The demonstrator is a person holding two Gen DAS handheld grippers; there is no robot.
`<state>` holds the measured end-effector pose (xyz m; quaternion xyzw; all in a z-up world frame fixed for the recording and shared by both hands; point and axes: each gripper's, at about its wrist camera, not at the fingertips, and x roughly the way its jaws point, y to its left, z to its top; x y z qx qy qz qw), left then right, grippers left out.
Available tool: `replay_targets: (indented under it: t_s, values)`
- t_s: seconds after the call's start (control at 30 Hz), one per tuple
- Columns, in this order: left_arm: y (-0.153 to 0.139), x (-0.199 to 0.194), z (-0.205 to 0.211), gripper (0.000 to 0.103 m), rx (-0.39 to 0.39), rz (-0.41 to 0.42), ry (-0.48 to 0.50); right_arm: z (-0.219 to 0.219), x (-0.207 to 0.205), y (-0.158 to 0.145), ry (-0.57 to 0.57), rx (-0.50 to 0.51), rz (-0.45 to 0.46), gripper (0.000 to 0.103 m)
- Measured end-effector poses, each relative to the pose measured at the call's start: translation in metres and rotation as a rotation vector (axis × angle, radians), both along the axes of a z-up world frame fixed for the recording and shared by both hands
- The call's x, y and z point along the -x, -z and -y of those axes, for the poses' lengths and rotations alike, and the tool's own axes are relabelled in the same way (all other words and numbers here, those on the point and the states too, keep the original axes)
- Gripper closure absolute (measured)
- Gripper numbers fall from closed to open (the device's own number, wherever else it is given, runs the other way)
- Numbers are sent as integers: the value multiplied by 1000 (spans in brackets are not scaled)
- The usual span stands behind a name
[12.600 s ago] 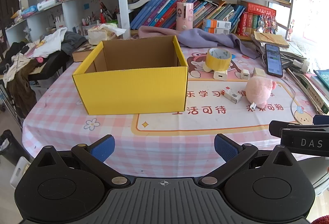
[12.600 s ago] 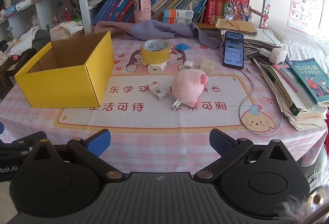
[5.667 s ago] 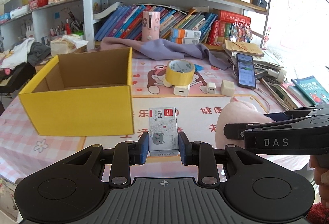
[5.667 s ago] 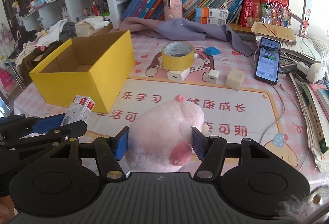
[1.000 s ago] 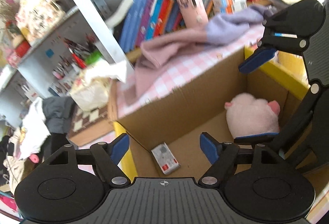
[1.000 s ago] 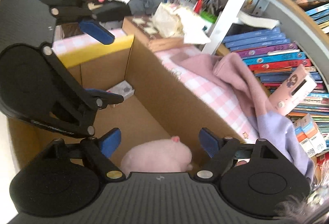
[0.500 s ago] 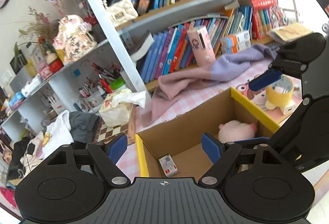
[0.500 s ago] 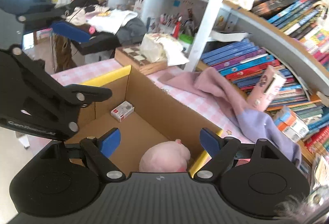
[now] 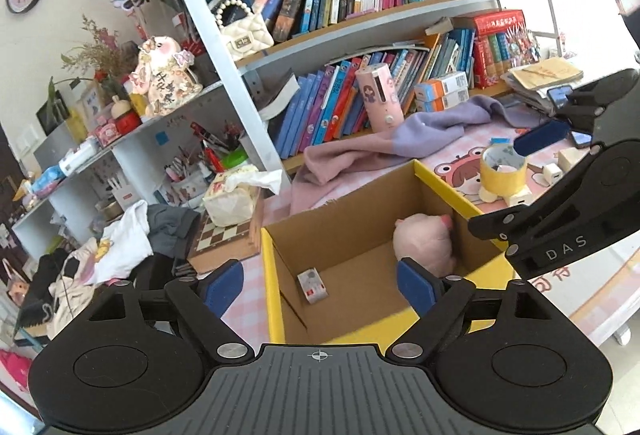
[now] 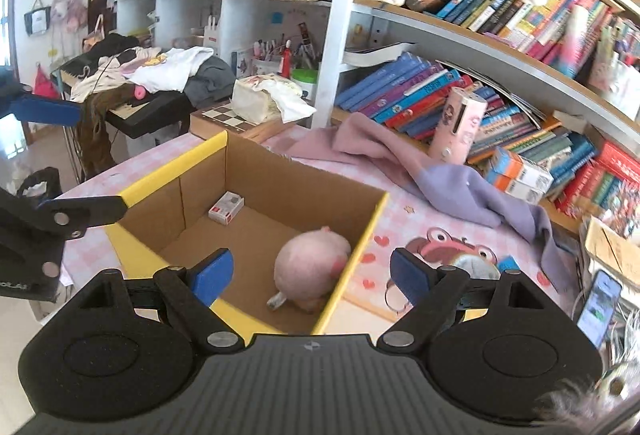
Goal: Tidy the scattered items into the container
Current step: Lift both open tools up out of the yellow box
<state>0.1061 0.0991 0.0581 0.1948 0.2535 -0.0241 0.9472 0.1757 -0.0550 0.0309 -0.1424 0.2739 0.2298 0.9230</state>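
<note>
The yellow cardboard box (image 9: 276,299) stands open on the pink checked table; it also shows in the right wrist view (image 10: 176,165). Inside lie a pink plush pig (image 9: 424,241) against the right wall and a small white and red card box (image 9: 313,285) at the left. Both show in the right wrist view, the pig (image 10: 310,267) and the card box (image 10: 226,208). My left gripper (image 9: 320,283) is open and empty above the box's near side. My right gripper (image 10: 306,273) is open and empty above the box's right wall. A yellow tape roll (image 9: 502,171) and white chargers (image 9: 552,171) lie on the table beyond the box.
A purple cloth (image 10: 420,171) lies behind the box. A bookshelf (image 9: 360,35) rises at the table's back. A phone (image 10: 598,309) and stacked books sit at the right. A tissue pack on a chessboard box (image 9: 230,219) and piled clothes (image 9: 120,247) are at the left.
Both grippers have risen and drawn back from inside the box, open and empty. The pig and the card box stay where they were dropped in the box.
</note>
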Motion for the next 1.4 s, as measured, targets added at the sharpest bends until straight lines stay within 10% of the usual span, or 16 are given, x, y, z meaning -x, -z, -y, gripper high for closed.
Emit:
replay_targets:
  t_s: [1.4]
  values:
    - [68,103,48,11,303,-130,-194,106,134,54,247,-94,-131,8]
